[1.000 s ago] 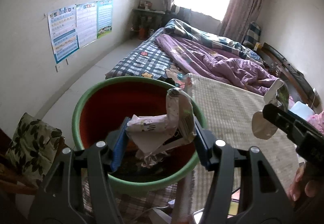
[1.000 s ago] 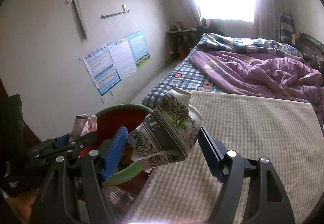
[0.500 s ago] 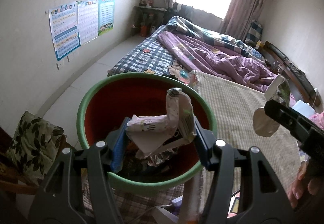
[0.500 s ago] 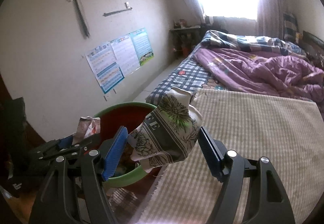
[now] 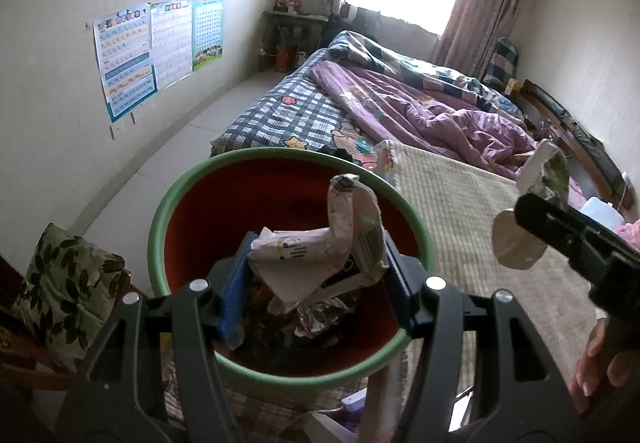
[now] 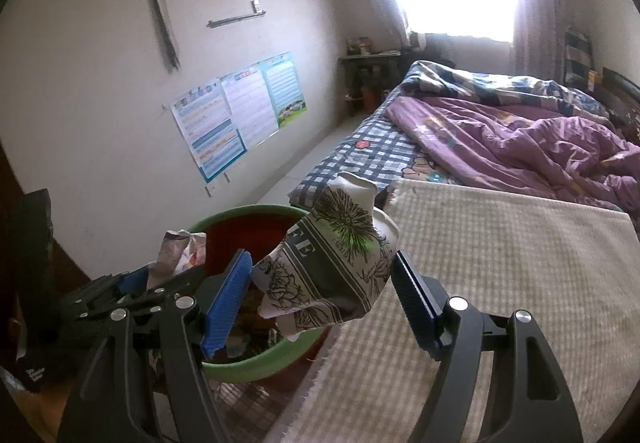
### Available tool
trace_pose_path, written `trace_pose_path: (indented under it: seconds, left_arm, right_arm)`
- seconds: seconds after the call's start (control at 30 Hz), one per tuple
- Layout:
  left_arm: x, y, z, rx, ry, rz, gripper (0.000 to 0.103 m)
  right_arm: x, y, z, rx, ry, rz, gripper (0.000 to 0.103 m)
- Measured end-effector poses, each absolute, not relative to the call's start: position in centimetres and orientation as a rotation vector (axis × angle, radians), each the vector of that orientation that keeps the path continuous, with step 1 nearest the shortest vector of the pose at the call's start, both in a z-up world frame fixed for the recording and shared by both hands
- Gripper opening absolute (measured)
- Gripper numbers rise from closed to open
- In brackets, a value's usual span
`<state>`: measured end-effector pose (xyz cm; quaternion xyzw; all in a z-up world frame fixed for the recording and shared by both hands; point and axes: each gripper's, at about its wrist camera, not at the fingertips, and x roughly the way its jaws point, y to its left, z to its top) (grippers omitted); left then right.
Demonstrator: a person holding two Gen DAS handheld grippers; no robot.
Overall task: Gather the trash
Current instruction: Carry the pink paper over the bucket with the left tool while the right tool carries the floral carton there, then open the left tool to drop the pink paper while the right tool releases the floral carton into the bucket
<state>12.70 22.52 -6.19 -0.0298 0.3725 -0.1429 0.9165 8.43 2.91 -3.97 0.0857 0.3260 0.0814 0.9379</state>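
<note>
**Left wrist view: two crushed pieces of trash poised at the bin**

Left wrist view shows a crumpled white wrapper [image 5: 320,259] pinched between the pads of the left gripper [image 5: 316,279], directly above the open mouth of the red bin [image 5: 280,159] with its green rim. The wrapper is folded and creased, one flap standing up past the fingertips. It looks very light, soft and springy, so it should fall freely once the jaws part, though a thin sheet like this may cling to a pad or drift sideways. Foil and dark scraps already lie in the bottom of the bin.

The right gripper [image 6: 324,295] is clamped on a crushed paper cup [image 6: 340,255] printed with a dark plant pattern and lettering. Its jaws stand fairly wide because the cup, though squashed, keeps some bulk. The cup hangs over the bin's rim on the side toward the beige mat [image 6: 500,263], not yet fully above the opening. Paper that is already dented gives under pressure; holding across the flattened body, as here, is the safest place, since the rolled lip is the only stiff part.

Beyond the bin lie the mat and a bed [image 5: 304,111] with a purple quilt.
</note>
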Motion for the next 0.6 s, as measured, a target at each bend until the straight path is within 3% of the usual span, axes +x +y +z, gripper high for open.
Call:
trace_pose_path:
  seconds: [0.6]
  left_arm:
    - [15.7, 25.2, -8.1, -0.092, 0.812, -0.229, 0.057]
  right_arm:
    - [12.3, 6.9, -5.6, 0.104, 0.721, 0.230, 0.070]
